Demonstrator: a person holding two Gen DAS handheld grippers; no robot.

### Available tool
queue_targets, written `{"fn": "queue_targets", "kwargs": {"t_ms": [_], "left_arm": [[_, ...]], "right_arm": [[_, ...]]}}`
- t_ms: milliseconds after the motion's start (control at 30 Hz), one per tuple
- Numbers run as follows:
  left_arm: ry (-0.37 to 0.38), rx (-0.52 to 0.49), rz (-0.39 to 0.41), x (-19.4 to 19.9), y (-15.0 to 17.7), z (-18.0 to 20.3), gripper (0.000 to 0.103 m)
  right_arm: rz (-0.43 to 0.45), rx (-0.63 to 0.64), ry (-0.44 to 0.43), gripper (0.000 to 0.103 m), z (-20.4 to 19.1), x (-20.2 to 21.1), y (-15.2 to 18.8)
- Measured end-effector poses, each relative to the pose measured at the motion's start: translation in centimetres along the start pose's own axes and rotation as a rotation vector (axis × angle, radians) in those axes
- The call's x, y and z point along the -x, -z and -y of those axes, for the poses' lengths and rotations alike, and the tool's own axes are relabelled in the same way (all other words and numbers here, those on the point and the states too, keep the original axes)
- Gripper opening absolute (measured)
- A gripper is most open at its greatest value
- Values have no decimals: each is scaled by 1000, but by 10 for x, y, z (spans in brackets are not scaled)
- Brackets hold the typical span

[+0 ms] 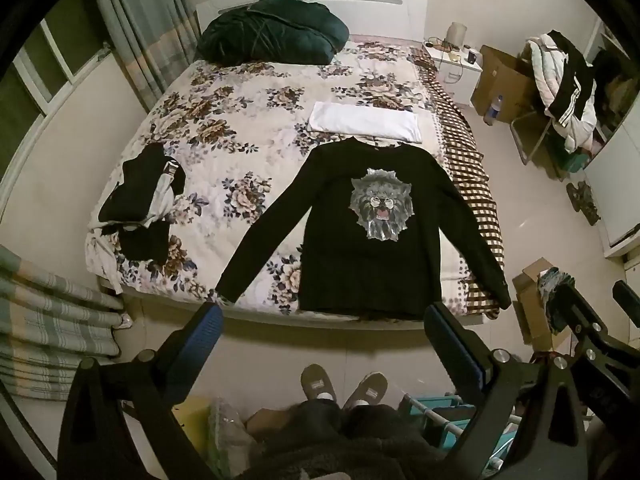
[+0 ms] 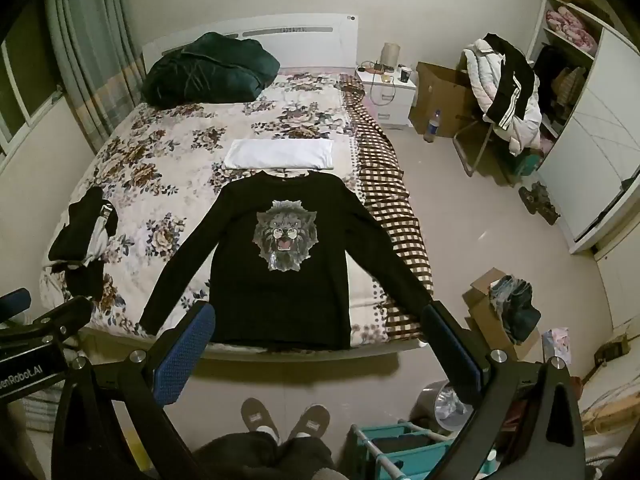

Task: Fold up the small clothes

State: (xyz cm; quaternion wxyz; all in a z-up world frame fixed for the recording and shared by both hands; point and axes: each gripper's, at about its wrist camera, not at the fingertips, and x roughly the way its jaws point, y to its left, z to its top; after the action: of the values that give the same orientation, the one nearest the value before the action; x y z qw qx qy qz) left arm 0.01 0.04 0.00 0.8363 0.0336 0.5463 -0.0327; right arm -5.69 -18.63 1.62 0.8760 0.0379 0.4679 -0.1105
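Observation:
A black long-sleeved shirt (image 1: 360, 264) (image 2: 276, 292) with a grey lion print lies flat, face up, sleeves spread, at the near edge of a floral bed (image 1: 240, 120) (image 2: 172, 152). My left gripper (image 1: 324, 320) hangs above the floor short of the shirt's hem, jaws wide open and empty. My right gripper (image 2: 320, 320) is likewise open and empty, its fingers framing the hem from above. A folded white garment (image 1: 366, 122) (image 2: 280, 154) lies beyond the collar. A heap of black and white clothes (image 1: 140, 200) (image 2: 84, 236) sits at the bed's left.
A dark green bundle (image 1: 272, 28) lies at the headboard. A checked blanket (image 1: 472, 184) hangs over the bed's right side. The person's slippered feet (image 1: 344, 388) stand on the floor. Boxes (image 2: 492, 312), a chair with clothes (image 2: 504, 88) and a teal rack (image 2: 400, 448) are to the right.

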Motion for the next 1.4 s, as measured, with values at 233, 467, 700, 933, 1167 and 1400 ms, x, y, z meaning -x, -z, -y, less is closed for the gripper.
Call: {"fn": "queue_targets", "kwargs": {"t_ms": [233,467,700,933,1167,1400], "left_arm": [[-5,-2,12,1,-2,-1,103],[-7,-1,13,-1,-8,-1,103],[0,-3,21,8,-11,-1,103],[3,2,29,20,-33,11,103],[7,3,34,23,-35,15,103],[9,4,39,23,-29,12,103]], "right_arm": [[4,2,1,103,-1,3,-1],[5,0,-2,103,1,8,-2],[8,-1,0,103,0,6,1],[3,-5,-10,103,1,16,-8],[6,-2,-8,103,1,18,-12],[8,1,-8,103,1,19,-11]]}}
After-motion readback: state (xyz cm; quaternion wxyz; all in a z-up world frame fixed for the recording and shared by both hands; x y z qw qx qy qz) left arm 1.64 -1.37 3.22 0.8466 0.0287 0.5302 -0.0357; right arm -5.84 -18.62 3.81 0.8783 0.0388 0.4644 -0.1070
